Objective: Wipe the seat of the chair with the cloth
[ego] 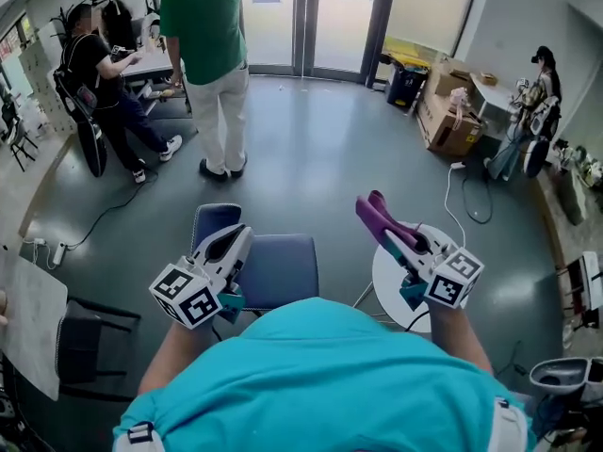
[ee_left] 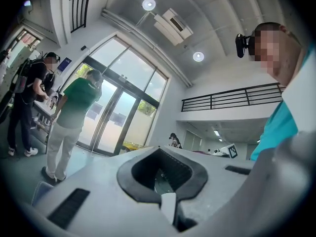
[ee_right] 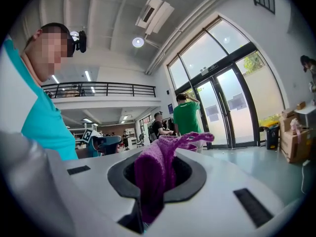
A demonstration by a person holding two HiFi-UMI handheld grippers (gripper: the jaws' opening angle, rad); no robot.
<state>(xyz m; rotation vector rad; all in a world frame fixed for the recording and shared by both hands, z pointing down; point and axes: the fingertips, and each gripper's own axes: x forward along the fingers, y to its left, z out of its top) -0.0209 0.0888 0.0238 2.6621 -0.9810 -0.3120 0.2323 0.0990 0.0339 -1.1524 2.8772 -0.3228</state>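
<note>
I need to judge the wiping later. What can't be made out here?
Chair seat: head view, near edge hidden by teal shirt and left gripper; dirt too small to tell.
Cloth: right gripper view, lower end hidden between the right gripper's shut jaws.

text: none legible | door notices: too small to read

Under me the grey floor carries a blue chair, near. A round white table stands just right of it. Boxes and a cable sit far right.
</note>
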